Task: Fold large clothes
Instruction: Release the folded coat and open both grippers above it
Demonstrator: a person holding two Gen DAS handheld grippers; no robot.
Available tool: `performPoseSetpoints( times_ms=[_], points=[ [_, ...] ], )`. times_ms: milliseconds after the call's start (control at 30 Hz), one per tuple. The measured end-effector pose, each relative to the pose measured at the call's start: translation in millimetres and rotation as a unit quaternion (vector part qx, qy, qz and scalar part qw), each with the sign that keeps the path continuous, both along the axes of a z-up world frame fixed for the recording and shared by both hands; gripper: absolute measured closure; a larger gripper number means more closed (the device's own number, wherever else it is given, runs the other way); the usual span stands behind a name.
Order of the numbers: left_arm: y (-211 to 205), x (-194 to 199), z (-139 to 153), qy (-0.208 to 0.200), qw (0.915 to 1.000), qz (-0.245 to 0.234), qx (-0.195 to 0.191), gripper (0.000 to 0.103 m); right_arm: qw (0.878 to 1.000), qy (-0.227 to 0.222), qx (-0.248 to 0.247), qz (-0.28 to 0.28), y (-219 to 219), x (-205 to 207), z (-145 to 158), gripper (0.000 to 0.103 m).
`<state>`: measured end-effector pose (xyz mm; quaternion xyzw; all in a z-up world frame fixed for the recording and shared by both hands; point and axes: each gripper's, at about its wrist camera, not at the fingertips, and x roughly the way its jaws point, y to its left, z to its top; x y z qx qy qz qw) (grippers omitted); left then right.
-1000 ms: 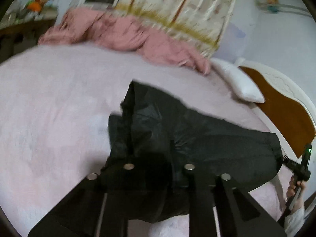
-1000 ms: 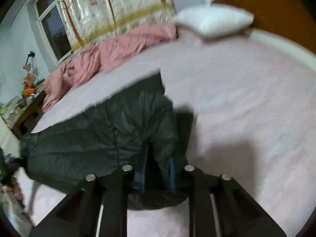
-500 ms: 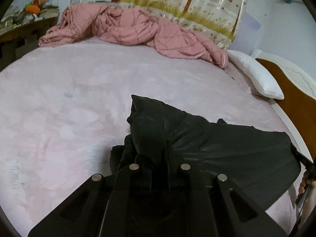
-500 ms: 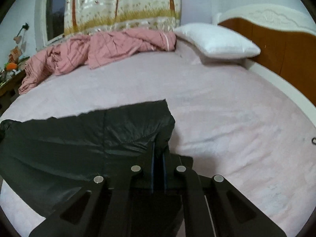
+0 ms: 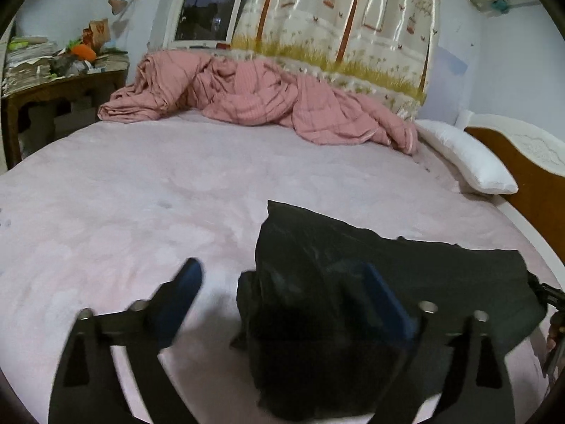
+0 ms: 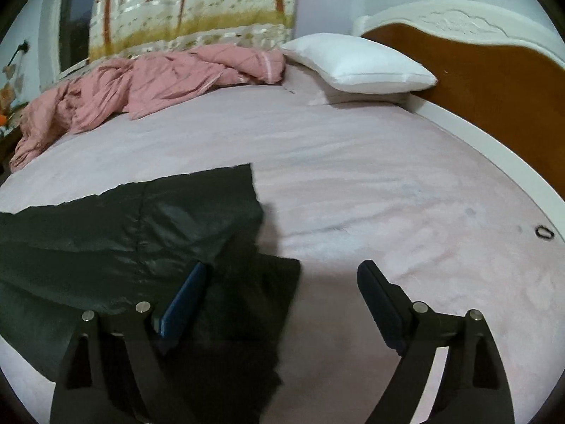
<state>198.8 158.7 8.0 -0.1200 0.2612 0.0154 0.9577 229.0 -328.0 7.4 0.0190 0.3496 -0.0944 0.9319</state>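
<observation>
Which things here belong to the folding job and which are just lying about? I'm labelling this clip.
Job:
- shiny black padded garment
- left gripper, open
- right gripper, open
- pale pink bed sheet

Lying about:
- rumpled pink quilt
- white pillow
- small dark ring
- cluttered wooden desk

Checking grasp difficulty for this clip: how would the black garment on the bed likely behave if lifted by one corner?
The black garment would probably droop limply; it lies creased and bunched. Its sheen suggests slick fabric that might slip from the pads. It looks thin, so likely light for its size.
</observation>
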Motion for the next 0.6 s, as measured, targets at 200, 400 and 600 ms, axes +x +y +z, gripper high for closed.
performPoseSetpoints(
  times_ms=[200, 400, 600],
  points=[
    [-3.4, -23.4, 25.5, -0.029, 0.9994, 0.014, -0.015, 0.0, 0.998, 0.037, -0.001, -0.047, -1.0, -25.4, 10.5, 0.01],
    [-24.8, -26.7, 40.6, 0.042, 0.9979, 0.032, -0.039, 0.0, 0.992, 0.092, -0.055, -0.062, 40.1, -56.0, 31.9, 0.01],
    [-81.7, -40.0, 91.9, 0.042, 0.9989, 0.02, 0.007, 0.0, 0.996, 0.073, 0.036, -0.027, 72.0, -80.0, 82.9, 0.01]
  ],
)
